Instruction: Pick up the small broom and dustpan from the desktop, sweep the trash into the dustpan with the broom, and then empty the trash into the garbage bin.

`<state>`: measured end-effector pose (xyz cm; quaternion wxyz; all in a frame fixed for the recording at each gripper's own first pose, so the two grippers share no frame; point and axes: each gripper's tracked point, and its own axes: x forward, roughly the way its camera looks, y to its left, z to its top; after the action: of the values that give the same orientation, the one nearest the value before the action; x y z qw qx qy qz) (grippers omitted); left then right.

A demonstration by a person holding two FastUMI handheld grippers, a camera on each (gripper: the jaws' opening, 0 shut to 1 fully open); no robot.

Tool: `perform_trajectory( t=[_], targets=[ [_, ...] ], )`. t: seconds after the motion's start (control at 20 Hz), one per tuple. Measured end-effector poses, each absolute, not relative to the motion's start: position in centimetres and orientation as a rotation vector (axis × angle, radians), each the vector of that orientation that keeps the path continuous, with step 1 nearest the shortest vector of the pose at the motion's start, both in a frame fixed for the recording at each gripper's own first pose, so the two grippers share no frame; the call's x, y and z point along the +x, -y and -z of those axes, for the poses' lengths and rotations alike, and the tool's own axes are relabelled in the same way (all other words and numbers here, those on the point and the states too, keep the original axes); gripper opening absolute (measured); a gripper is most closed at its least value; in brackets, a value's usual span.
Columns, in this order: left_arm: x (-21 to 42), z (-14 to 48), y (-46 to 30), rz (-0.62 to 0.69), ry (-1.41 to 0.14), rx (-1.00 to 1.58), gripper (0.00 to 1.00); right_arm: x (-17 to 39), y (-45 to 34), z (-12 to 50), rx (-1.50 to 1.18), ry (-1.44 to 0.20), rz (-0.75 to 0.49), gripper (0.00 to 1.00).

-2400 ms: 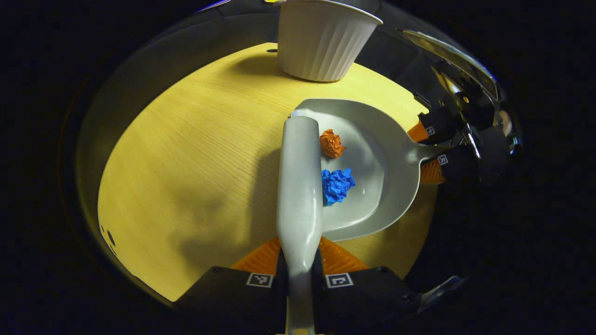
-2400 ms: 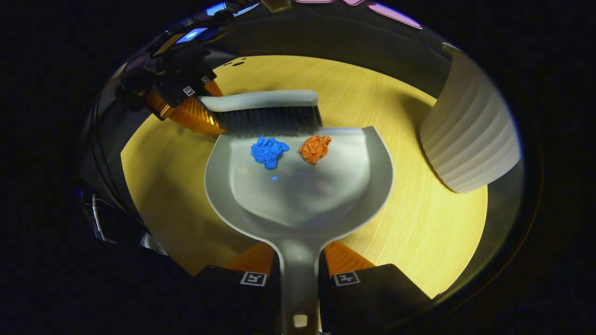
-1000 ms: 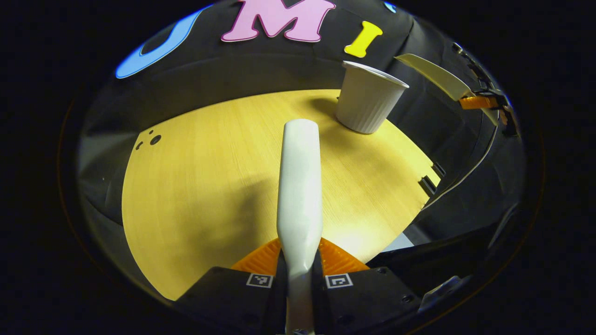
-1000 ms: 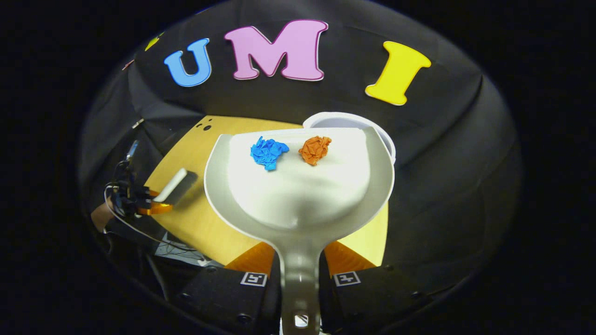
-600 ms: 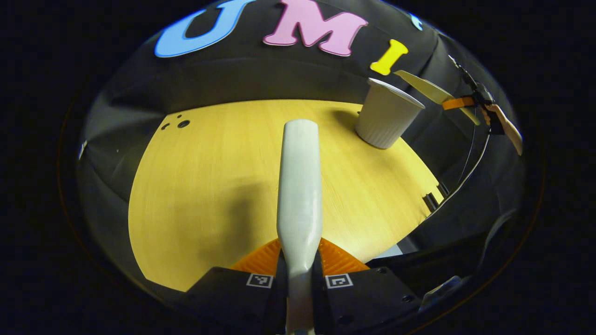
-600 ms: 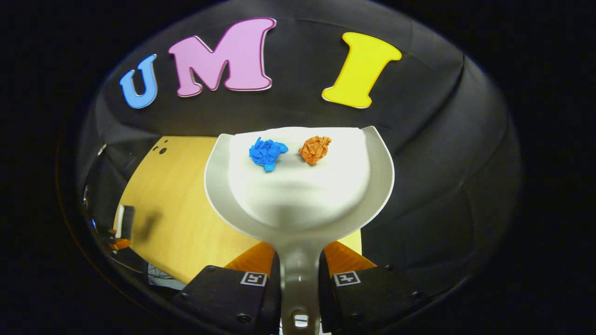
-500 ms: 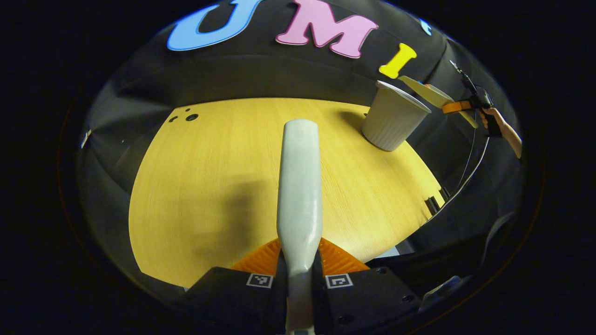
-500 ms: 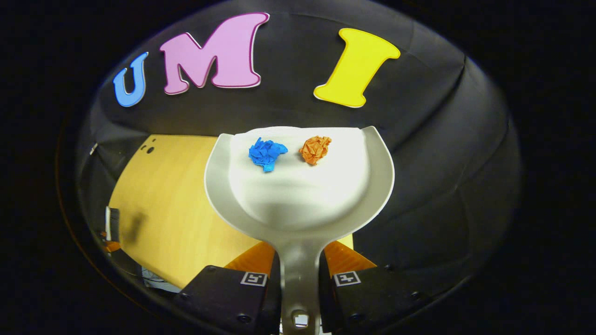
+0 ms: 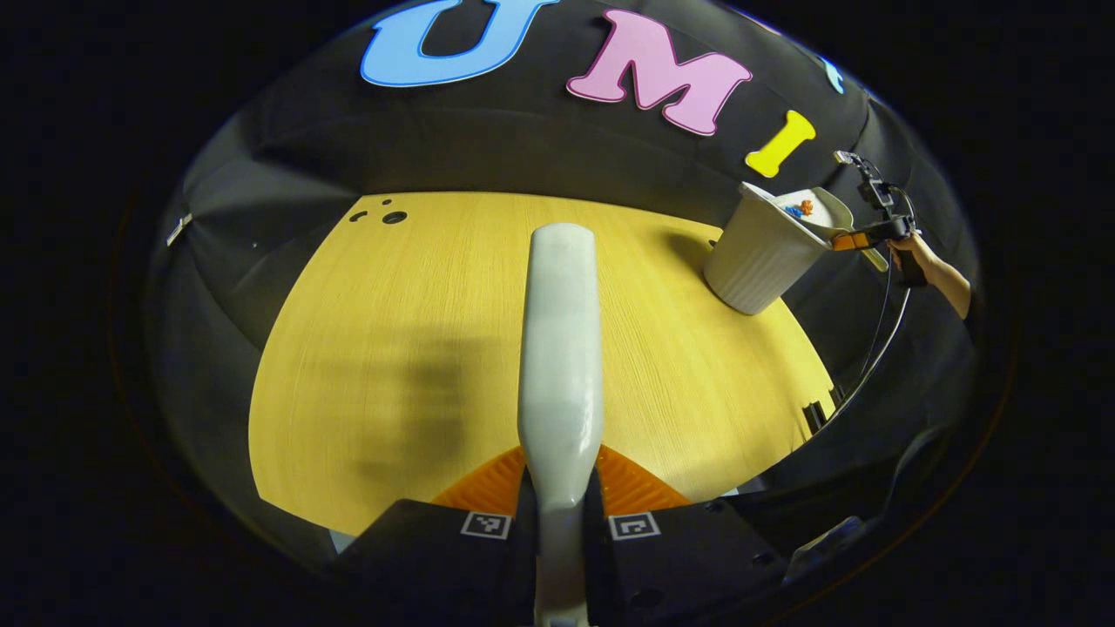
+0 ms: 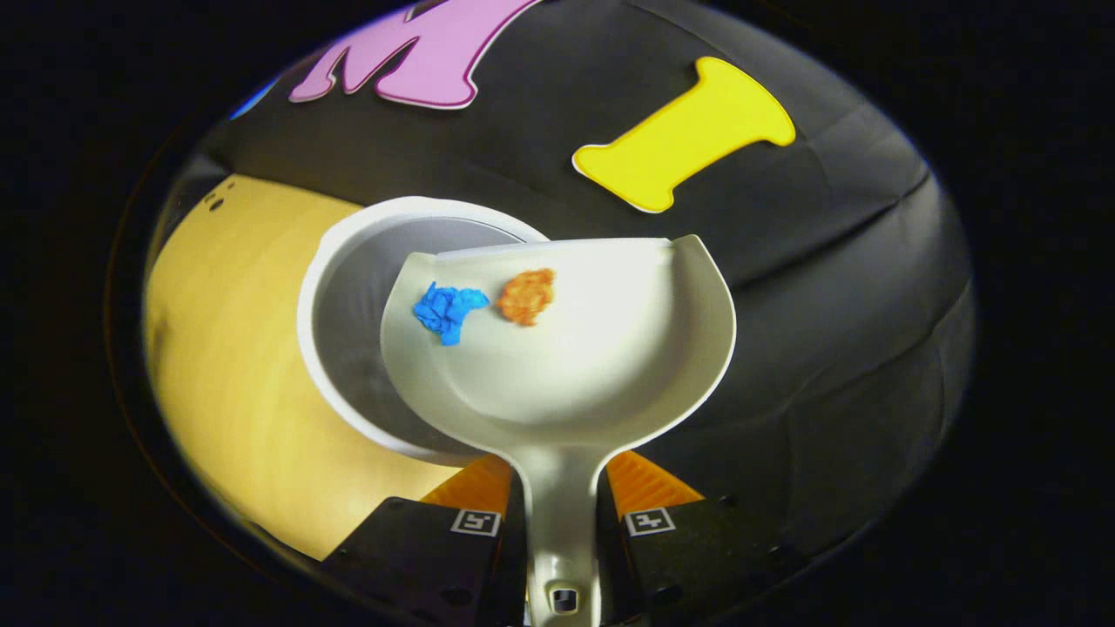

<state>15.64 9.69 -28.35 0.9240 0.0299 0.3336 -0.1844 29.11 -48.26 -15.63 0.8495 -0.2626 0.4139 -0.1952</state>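
Dustpan [image 10: 566, 348], clamped by the right gripper [image 10: 562, 488], should tip further so both paper balls [image 10: 488, 305] slide into the bin [image 10: 348, 261].

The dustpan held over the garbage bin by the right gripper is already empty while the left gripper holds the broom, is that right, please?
Not quite: the dustpan is not empty. The right gripper view shows the blue paper ball and orange paper ball lying in it, over the garbage bin. The rest stands.

I see a smooth, faintly glossy plastic dustpan [image 10: 601, 348] carrying crumpled blue paper [image 10: 446, 309] and orange paper [image 10: 526, 296], a ribbed matt white bin [image 9: 756, 259], a matt wood-grain desktop [image 9: 418, 348] and a smooth plastic broom handle [image 9: 560, 348].
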Motion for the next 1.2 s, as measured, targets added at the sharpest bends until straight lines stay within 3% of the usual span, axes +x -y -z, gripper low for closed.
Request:
perform_trajectory(
  t=[0.3,0.35,0.4,0.75,1.2],
  targets=[
    [16.8,28.2,-8.2,0.41,-0.682,0.068,0.27,28.6,49.0,15.0,-0.829,-0.886,0.43,0.37],
    [16.8,28.2,-7.9,0.417,-0.683,0.068,0.27,28.6,49.2,14.8,-0.893,-0.898,0.438,0.41],
    [16.9,28.2,-7.8,0.421,-0.687,0.067,0.27,29.2,49.3,14.7,-0.96,-0.899,0.438,0.37],
    [17.0,28.4,-8.2,0.419,-0.706,0.06,0.27,30.4,50.0,12.9,-1.301,-0.866,0.409,0.37],
    [17.0,28.9,-8.5,0.412,-0.704,0.09,0.27,30.4,49.8,12.7,-1.533,-0.865,0.397,0.37]
  ],
)
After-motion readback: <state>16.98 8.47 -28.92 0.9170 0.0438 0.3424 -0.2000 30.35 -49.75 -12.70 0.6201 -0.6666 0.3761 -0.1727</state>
